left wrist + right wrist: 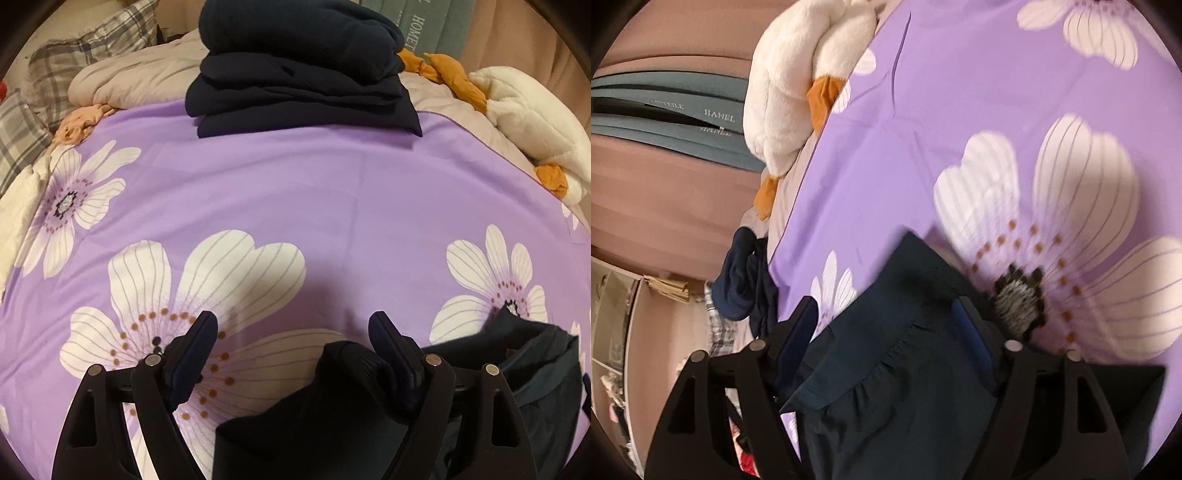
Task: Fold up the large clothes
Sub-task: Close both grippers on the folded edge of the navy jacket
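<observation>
Dark garment (332, 417) lies near edge of bed (332, 206), bunched btwn both grippers: left gripper (293, 354) fingers apart w/ cloth toward its right finger, right gripper (886, 325) fingers apart straddling it, folded stack (299, 74) far centre.

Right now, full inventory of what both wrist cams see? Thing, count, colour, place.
Folded clothes stack: 1 pile, dark navy, far end of the bedspread.
Unfolded garment: 1, dark navy, near edge of the bedspread, between both claws' fingers.
Bedspread: 1, purple with white flowers, covers the bed.
Plush toy: 1, white with orange parts, far right of the bed.
Quilt: 1, beige, behind the stack.
Plaid pillow: 1, grey, far left.
Loose clothes: 1 bundle, navy, off the bed edge.
Left claw: 1, black, open.
Right claw: 1, black, open over the garment.
</observation>
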